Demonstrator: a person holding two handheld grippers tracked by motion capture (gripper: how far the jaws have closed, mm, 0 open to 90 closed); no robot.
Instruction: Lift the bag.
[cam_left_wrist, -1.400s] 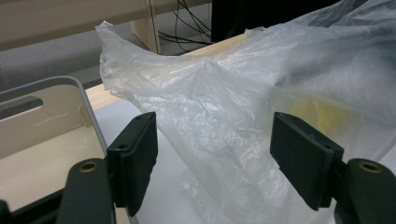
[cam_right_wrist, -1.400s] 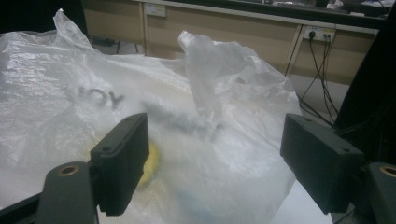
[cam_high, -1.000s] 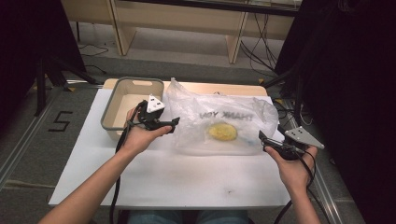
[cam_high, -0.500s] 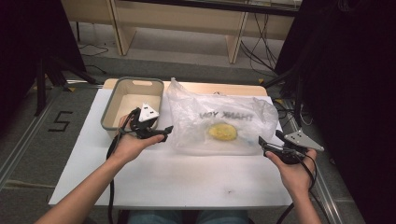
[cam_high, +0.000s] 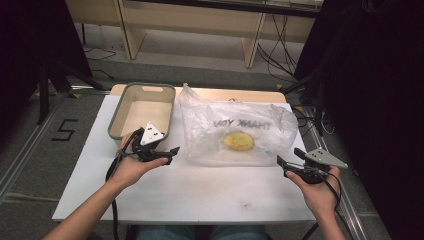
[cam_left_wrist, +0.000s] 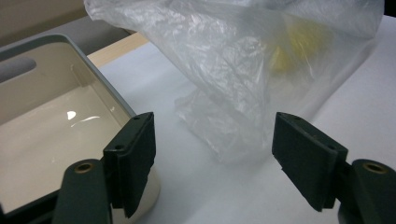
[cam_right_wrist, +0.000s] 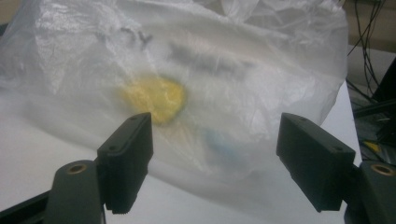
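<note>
Our left gripper (cam_left_wrist: 215, 158) holds its two black jaws spread wide with nothing between them, aimed at the crumpled near corner of the thin, translucent white plastic bag (cam_left_wrist: 243, 88), which lies just ahead at about twelve o'clock from the pads. Our right gripper (cam_right_wrist: 215, 163) is likewise released, its jaws gaping and empty, with the same bag rising just beyond them. Seen from above, the left gripper (cam_high: 161, 152) sits at roughly nine o'clock from the bag (cam_high: 235, 132) and the right gripper (cam_high: 290, 167) at about four o'clock, both near its edges and not touching it. The bag rests in the middle of the white table (cam_high: 200, 190), puffed and wrinkled, with dark lettering across its top face and a round yellow object (cam_high: 238, 141) showing dimly through the film near its centre; a faint bluish patch lies beside it, too blurred for us to name. At ten o'clock from the bag stands an empty grey rectangular plastic tub (cam_high: 142, 110), close beside our left jaws. We judge the film to be the main hazard: it is slippery and slack, so a pinch on too little of it may slide free, and a pull from one side alone may drag the whole bag or roll the yellow object. The left gripper could also knock the tub's near wall, being so close to it.
</note>
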